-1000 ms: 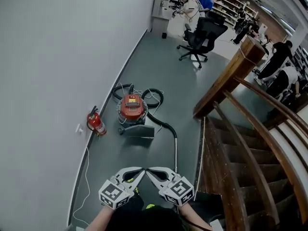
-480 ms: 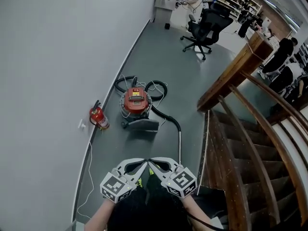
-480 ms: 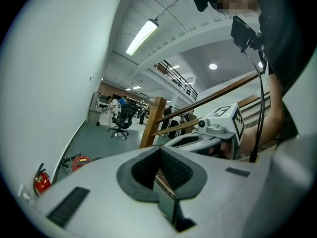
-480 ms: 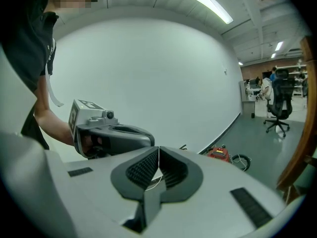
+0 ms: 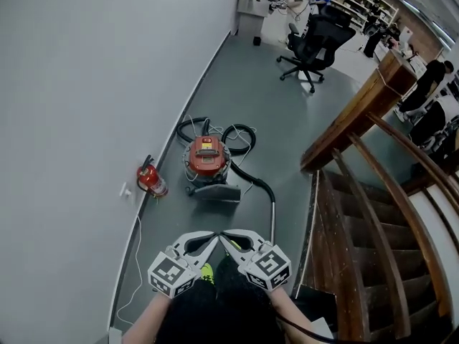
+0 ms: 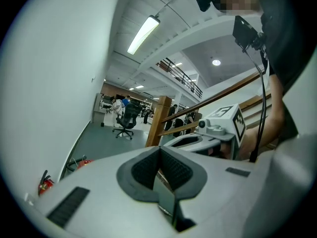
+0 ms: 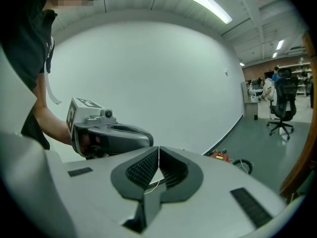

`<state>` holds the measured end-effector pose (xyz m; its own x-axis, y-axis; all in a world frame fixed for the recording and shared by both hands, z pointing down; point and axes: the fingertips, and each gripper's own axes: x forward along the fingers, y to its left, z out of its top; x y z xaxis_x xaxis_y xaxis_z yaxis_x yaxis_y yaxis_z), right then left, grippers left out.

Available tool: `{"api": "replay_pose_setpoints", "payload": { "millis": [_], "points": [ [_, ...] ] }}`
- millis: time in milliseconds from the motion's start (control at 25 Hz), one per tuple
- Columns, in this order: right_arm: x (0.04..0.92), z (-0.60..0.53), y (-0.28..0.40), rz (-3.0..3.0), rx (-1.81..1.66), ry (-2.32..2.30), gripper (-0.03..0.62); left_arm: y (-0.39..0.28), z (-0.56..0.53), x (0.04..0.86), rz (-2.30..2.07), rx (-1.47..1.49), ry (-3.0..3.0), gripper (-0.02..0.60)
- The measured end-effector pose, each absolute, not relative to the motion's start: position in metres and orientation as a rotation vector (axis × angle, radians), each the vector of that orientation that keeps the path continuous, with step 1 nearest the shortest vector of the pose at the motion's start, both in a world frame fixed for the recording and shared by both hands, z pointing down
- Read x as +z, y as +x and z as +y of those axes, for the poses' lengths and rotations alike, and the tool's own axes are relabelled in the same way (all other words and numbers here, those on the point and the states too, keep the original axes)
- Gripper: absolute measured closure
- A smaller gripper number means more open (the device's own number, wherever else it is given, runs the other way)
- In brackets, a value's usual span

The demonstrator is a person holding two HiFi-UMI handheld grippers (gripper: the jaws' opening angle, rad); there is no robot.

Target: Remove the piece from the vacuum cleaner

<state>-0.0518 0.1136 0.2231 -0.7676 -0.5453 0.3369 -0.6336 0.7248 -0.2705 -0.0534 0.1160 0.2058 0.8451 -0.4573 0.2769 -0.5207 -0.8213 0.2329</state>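
Jaws closed and empty on left gripper [image 5: 212, 239] and right gripper [image 5: 224, 237]. Approach stage: vacuum cleaner [image 5: 205, 156] well ahead; next, close in and open jaws, probably for its tube [image 5: 273, 217].

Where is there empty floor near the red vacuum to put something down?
The grey floor between the vacuum cleaner and the office chair is bare. So is the strip between the grey nozzle and the person. It is crowded right around the vacuum, with hose loops and the fire extinguisher beside it.
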Motion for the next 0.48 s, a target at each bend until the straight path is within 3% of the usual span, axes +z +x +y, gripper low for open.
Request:
{"api": "replay_pose_setpoints", "payload": {
  "millis": [480],
  "points": [
    [0.233,0.052,-0.023,-2.702,0.563,0.822,0.579,-0.023,0.054,0.216,-0.792,0.347,2.680,0.574]
  ]
}}
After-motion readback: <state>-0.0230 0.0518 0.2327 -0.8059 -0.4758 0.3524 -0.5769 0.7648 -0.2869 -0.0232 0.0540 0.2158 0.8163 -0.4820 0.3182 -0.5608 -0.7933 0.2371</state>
